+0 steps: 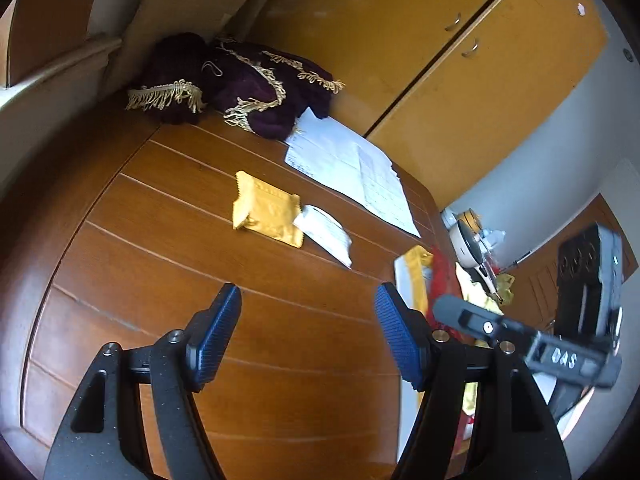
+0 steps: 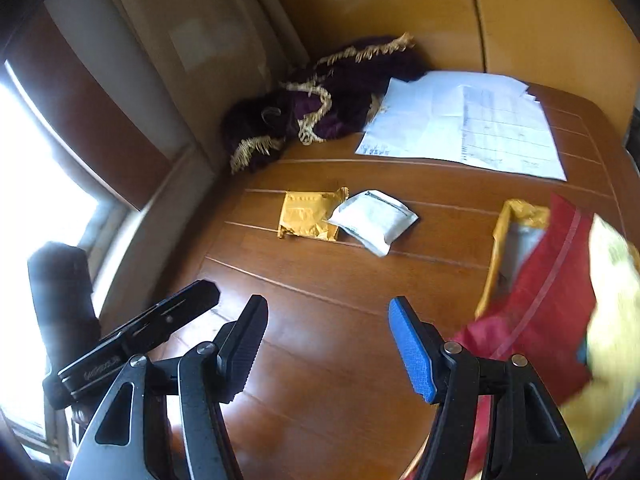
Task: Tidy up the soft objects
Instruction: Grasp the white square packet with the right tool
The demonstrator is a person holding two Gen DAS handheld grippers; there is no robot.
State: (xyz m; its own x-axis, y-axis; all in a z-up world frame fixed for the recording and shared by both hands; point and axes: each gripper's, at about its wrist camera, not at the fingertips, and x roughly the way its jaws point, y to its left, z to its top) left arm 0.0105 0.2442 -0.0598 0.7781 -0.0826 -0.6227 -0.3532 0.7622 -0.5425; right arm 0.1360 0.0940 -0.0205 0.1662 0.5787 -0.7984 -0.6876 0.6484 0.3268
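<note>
A yellow-orange wardrobe point(image 1: 420, 40) with two small metal handles backs a brown wooden desk point(image 1: 200, 280) scored with pale lines, and a beige curtain point(image 2: 200, 40) hangs by a bright window at the left.

At the far left corner of the desk a dark purple cloth point(image 1: 248, 88) with gold fringe lies bunched against the curtain. Just right of it white printed sheets point(image 2: 464, 124) are spread; their print is too small to read. On the near right a red and yellow bag point(image 2: 560, 300) sits blurred at the desk's edge.

In the middle of the desk a gold pouch point(image 2: 308, 216) lies flat, and a white pouch point(image 2: 376, 220) touches its right edge, overlapping the corner; the dark lettering on the white one cannot be read.

The left gripper point(image 1: 308, 336) hangs above bare wood with its blue pads wide apart, holding nothing. The right gripper point(image 2: 328, 344) is likewise spread wide and empty. In the left wrist view the right gripper's body bears raised letters that read roughly "DAS".
</note>
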